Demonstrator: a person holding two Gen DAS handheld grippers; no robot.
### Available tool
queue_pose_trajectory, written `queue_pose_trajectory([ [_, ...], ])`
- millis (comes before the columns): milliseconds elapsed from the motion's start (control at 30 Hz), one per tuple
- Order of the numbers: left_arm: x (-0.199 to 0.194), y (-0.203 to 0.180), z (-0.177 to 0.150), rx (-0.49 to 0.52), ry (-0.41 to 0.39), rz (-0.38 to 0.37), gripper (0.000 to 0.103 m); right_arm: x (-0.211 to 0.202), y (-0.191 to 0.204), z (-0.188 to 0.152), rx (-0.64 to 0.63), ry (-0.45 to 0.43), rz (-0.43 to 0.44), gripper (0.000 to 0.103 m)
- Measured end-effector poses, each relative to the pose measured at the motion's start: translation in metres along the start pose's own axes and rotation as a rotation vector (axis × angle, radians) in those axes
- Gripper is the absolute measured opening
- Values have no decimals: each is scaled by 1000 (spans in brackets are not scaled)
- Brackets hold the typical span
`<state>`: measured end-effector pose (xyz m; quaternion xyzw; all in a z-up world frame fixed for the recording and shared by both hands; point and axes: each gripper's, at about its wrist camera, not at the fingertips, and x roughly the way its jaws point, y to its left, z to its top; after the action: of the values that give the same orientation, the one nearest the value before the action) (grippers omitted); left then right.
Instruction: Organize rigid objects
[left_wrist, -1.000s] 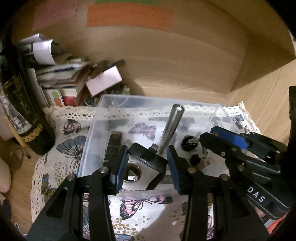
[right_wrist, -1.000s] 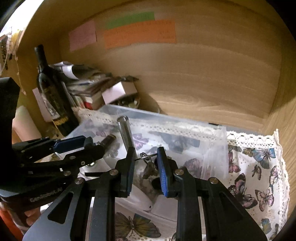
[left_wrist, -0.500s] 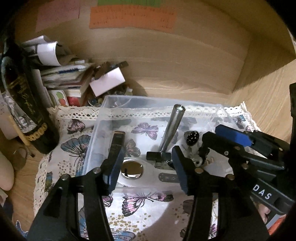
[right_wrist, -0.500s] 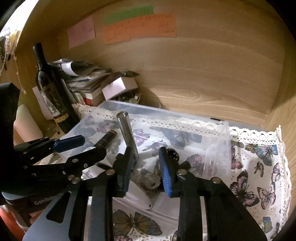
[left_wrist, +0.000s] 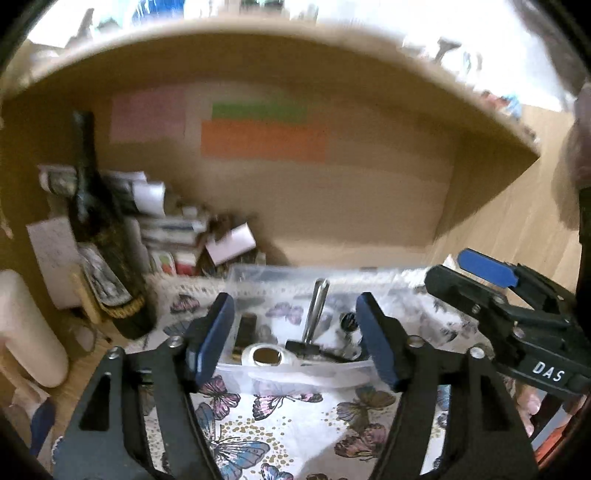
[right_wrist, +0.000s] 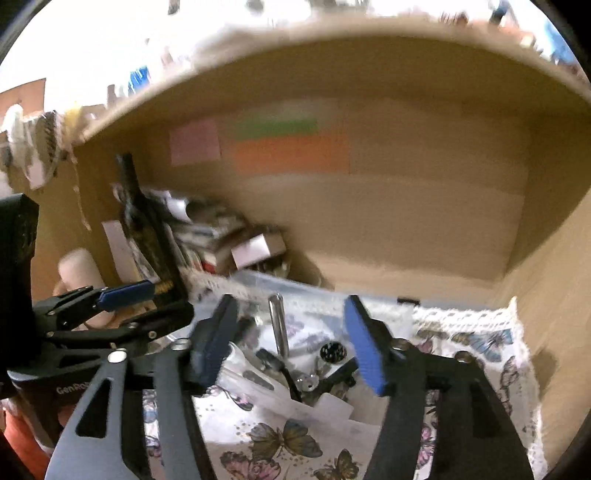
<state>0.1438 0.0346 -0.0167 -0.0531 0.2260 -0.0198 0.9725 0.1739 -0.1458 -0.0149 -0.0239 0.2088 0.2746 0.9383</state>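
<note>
A clear plastic bin (left_wrist: 258, 369) sits on a butterfly-print cloth inside a wooden shelf. It holds a metal rod (left_wrist: 314, 314) leaning upright, a white tape roll (left_wrist: 266, 355), a black block (left_wrist: 246, 328) and small metal parts (right_wrist: 332, 352). My left gripper (left_wrist: 295, 336) is open and empty, back from the bin's near wall. My right gripper (right_wrist: 290, 341) is open and empty above the bin's near side (right_wrist: 325, 402). The rod (right_wrist: 277, 325) shows between its fingers.
A dark wine bottle (left_wrist: 99, 236) stands at the left beside a pile of papers and small boxes (left_wrist: 177, 229). Coloured notes (left_wrist: 264, 140) are stuck on the shelf's back wall. The shelf's right wall (left_wrist: 517, 229) is close. The butterfly cloth (right_wrist: 480, 343) extends right of the bin.
Both grippers have opened wide and pulled back from the bin. The left one let go of the black piece, which now lies in the bin. Both views are motion-blurred.
</note>
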Motion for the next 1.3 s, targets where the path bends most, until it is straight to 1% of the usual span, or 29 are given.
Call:
queue_pose_trajectory([
  [33, -10, -2, 2, -1, -21, -1, 74, -7, 1, 1, -1, -19, 0, 73],
  [67, -19, -3, 3, -1, -42, -2, 78, -18, 4, 2, -6, -45, -1, 76],
  [100, -30, -6, 4, 3, -68, -5, 80, -24, 5, 3, -9, -59, -4, 77],
  [167, -47, -11, 4, 17, -103, -11, 86, -37, 10, 3, -18, -91, -13, 85],
  [200, -53, -14, 4, 21, -119, 0, 87, -45, 13, 2, -24, -112, -21, 85],
  [267, -67, -18, 3, 27, -151, 25, 95, -59, 18, 0, -34, -138, -24, 90],
  [300, -72, -18, 2, 23, -161, 29, 97, -63, 19, -1, -33, -147, -25, 92],
  [333, -78, -18, 1, 16, -172, 26, 101, -68, 20, -1, -29, -157, -28, 98],
  [367, -83, -19, 0, 8, -180, 20, 101, -74, 22, -3, -22, -173, -33, 103],
  [467, -95, -22, -3, 4, -199, 13, 102, -85, 25, -7, -21, -195, -43, 103],
  [667, -111, -32, -10, 30, -218, 12, 102, -105, 28, -13, -10, -219, -44, 103],
  [800, -118, -38, -13, 41, -237, 34, 102, -113, 30, -16, -8, -230, -39, 103],
  [1067, -121, -41, -15, 42, -232, 30, 102, -118, 29, -19, 9, -231, -34, 103],
  [1300, -120, -41, -16, 41, -231, 27, 103, -118, 30, -20, 4, -230, -53, 103],
])
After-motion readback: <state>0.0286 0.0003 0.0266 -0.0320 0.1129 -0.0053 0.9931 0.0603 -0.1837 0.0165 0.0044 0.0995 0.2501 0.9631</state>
